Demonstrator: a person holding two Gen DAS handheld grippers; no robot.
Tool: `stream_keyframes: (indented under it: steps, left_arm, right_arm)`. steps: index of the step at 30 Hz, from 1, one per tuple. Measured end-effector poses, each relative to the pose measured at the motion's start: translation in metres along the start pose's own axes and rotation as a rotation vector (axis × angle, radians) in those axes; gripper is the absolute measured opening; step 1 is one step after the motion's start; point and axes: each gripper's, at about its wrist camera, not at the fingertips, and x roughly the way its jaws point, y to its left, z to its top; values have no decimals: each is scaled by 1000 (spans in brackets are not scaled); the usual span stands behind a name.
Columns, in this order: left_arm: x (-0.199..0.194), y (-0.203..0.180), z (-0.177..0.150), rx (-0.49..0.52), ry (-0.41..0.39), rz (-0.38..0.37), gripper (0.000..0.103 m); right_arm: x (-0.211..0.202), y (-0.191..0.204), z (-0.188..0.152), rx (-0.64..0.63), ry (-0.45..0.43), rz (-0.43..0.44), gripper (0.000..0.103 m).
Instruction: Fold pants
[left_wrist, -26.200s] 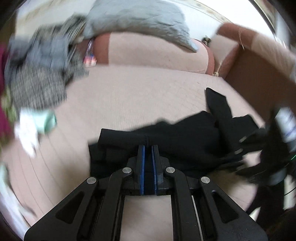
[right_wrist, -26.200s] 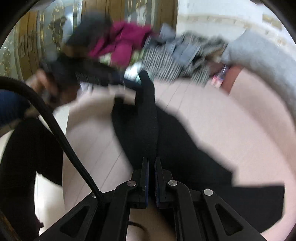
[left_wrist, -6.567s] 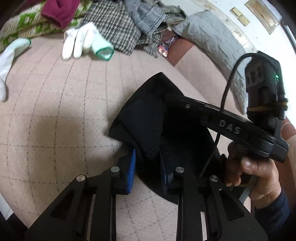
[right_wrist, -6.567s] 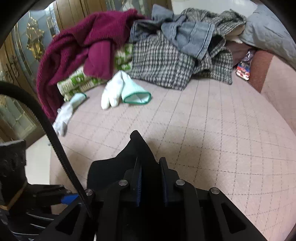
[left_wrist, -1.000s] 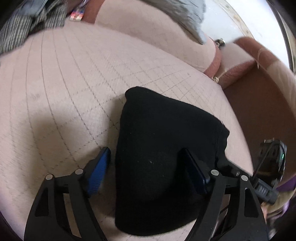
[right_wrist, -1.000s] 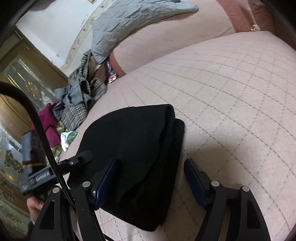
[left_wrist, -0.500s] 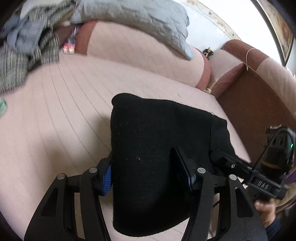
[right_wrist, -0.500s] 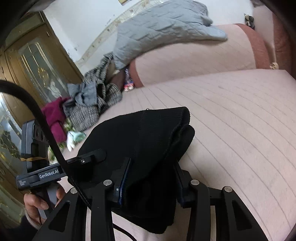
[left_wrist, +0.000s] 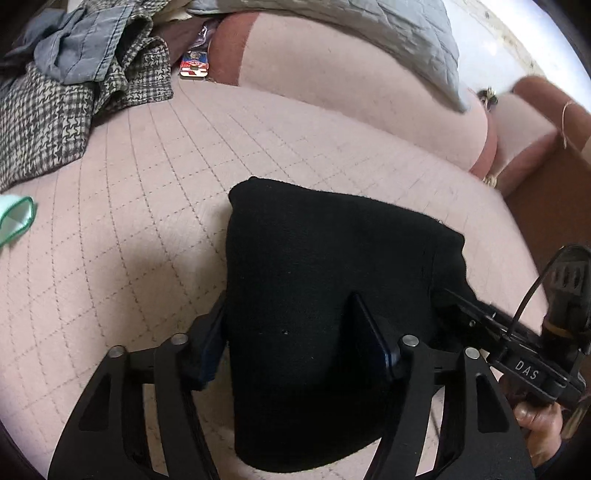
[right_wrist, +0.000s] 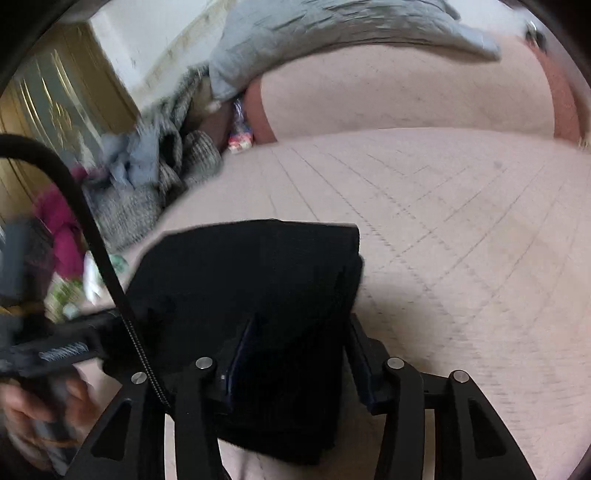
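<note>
The folded black pants (left_wrist: 325, 266) form a thick bundle on the pink quilted sofa seat (left_wrist: 129, 221). My left gripper (left_wrist: 291, 343) straddles the bundle's near left part, its pads pressed on the cloth while the jaws are opening. In the right wrist view my right gripper (right_wrist: 299, 350) clasps the layered right edge of the pants (right_wrist: 258, 273), and its jaws are opening too. Each view shows the other gripper's handle in a person's hand (left_wrist: 535, 435) at the bundle's side.
A heap of checked and grey clothes (left_wrist: 66, 92) lies at the seat's far left, with a white-and-green glove (left_wrist: 14, 218) nearer. A grey quilted cushion (left_wrist: 369, 33) rests on the backrest (left_wrist: 351, 92). A brown armrest (left_wrist: 546, 192) bounds the right.
Both grippers went from wide open around the bundle to narrower, pads on the cloth. Both views swung toward the clothes heap, with the pants staying between the jaws.
</note>
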Motion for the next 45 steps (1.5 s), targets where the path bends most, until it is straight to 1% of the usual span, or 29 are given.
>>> stream_keyframes:
  steps: [1,3,7,11,16,19,20,22,23,25,30,33,40,45]
  left_arm:
    - [0,-1,0,3,2,0,66]
    - [-2,-2,-2,18,-7,13,66]
    - [-13,-4,-5,14,-24,37,66]
    - [-32,-12,-9,54,-91,105,66]
    - [-62,-17,-17,71,-180,120,66]
    - [-77,-20,-21,87,-223,125,66]
    - [-83,-22,-22,102,-243,135,66]
    - [-89,-26,-24,127,-272,152,66]
    - [-93,-27,-25,143,-283,159,66]
    - [-97,-27,-25,155,-294,161,66]
    - [-107,-20,-24,152,-321,175,66]
    - [-111,-15,-26,143,-332,189,66]
    - [-121,-11,-33,122,-356,211,66]
    - [-124,-16,-41,126,-353,213,66]
  right_arm:
    - [-1,-4,1,30,7,15,46]
    - [-6,-5,2,45,8,21,46]
    - [-30,11,1,-40,-10,-41,46]
    - [-61,33,1,-134,-61,-81,50]
    - [-85,59,-7,-211,-97,-96,50]
    - [-96,69,-11,-212,-142,-108,51]
    - [-98,72,-13,-215,-156,-126,52]
    - [-100,81,-14,-223,-177,-175,64]
    - [-102,83,-15,-228,-186,-188,64]
    - [-105,88,-16,-231,-204,-171,64]
    - [-104,95,-16,-207,-200,-158,64]
    - [-105,103,-20,-217,-196,-150,64]
    - [-101,108,-27,-207,-173,-171,64]
    - [-101,108,-32,-197,-149,-187,64]
